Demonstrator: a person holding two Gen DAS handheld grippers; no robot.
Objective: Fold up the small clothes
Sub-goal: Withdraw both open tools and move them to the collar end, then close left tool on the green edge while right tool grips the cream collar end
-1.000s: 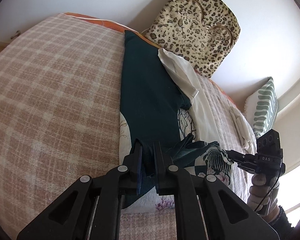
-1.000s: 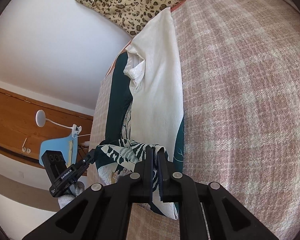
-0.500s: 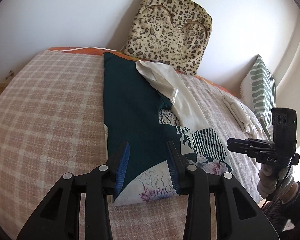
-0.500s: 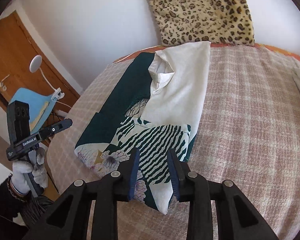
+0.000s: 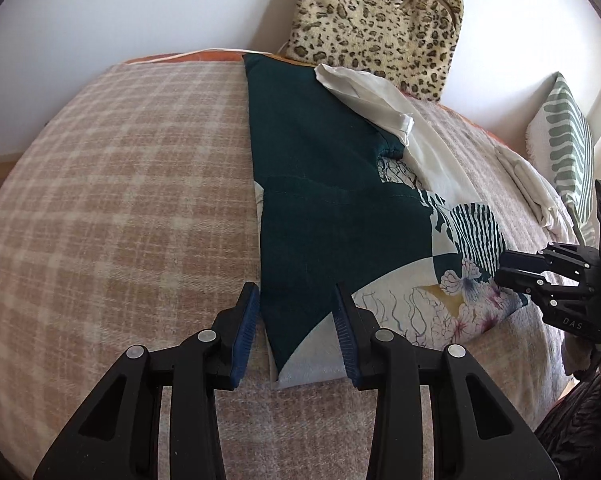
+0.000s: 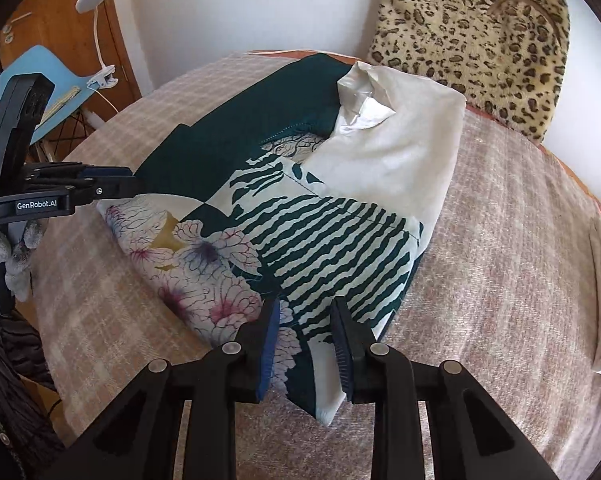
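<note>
Dark green floral-and-stripe printed garment (image 6: 300,240) lies folded into a long strip on the pink plaid bedspread (image 5: 120,200). Left gripper (image 5: 296,320) is spread over its near corner, pinching nothing. Right gripper (image 6: 306,340) straddles the hem, jaws closing, pads apparently clear. Likely next: re-grip the near end, fold away. Underside layers hidden.

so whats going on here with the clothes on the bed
A person with a handheld gripper in each hand is folding a dark green and white floral-print garment on a pink plaid blanket. Both sides are folded in, forming a long strip. The left gripper is open over the near edge; the right gripper has nothing pinched, its jaws closing slightly.
</note>
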